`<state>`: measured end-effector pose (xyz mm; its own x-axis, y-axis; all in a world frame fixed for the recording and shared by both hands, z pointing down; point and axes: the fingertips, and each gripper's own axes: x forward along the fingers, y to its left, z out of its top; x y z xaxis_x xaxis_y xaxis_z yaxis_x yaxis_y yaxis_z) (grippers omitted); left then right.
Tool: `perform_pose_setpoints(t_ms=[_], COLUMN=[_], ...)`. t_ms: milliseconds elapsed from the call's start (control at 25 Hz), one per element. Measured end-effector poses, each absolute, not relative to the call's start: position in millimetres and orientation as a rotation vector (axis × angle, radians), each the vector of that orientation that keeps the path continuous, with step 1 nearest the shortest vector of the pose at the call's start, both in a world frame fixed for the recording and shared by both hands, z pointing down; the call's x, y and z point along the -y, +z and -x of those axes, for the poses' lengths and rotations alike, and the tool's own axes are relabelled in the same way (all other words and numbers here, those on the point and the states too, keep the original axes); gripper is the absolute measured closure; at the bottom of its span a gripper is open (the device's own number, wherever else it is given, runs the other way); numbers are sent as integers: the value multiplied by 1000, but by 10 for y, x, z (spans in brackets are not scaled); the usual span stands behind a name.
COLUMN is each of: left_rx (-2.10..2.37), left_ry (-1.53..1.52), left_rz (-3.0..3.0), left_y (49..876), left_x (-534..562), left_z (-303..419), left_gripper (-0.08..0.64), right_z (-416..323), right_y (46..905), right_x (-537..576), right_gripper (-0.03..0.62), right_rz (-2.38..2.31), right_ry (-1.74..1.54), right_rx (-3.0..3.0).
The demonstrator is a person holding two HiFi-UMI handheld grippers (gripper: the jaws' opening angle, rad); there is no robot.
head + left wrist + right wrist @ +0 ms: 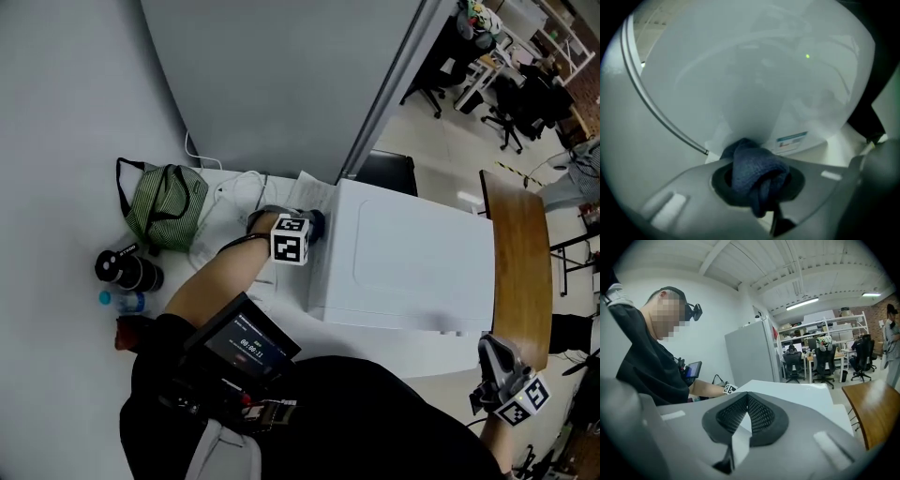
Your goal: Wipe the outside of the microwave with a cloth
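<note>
Clamping a bunched dark blue cloth (752,164) between its jaws, the left hand-held gripper (757,183) holds it against the left side wall of the white microwave (412,262). The right hand-held gripper (746,401) is empty, its jaw tips closed together, and hangs just off the microwave's front right corner. The microwave stands on a white counter (66,328), with a green striped bag (164,206) and a black flask (127,270) well to its left.
</note>
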<state>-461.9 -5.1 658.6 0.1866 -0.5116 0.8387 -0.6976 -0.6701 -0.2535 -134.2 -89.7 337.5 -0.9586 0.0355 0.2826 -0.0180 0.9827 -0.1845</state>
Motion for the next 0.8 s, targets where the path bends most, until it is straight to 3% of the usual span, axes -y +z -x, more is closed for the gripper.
perform_pose_setpoints(t_ms=[440, 560, 800], left_rx=[772, 887, 1380], left_ry=[1486, 1428, 1338], left_rz=[-2493, -2409, -2095], left_y=[6374, 6361, 6101], left_x=[-1474, -1571, -790], left_z=[2772, 3056, 4473], left_gripper=[503, 503, 503], right_z=[2337, 2511, 2373], right_y=[3369, 3348, 3338], right_x=[170, -1, 134], right_gripper=[588, 588, 588], right_rz=[499, 585, 484], right_ry=[301, 285, 271], right_rx=[2912, 2902, 2881])
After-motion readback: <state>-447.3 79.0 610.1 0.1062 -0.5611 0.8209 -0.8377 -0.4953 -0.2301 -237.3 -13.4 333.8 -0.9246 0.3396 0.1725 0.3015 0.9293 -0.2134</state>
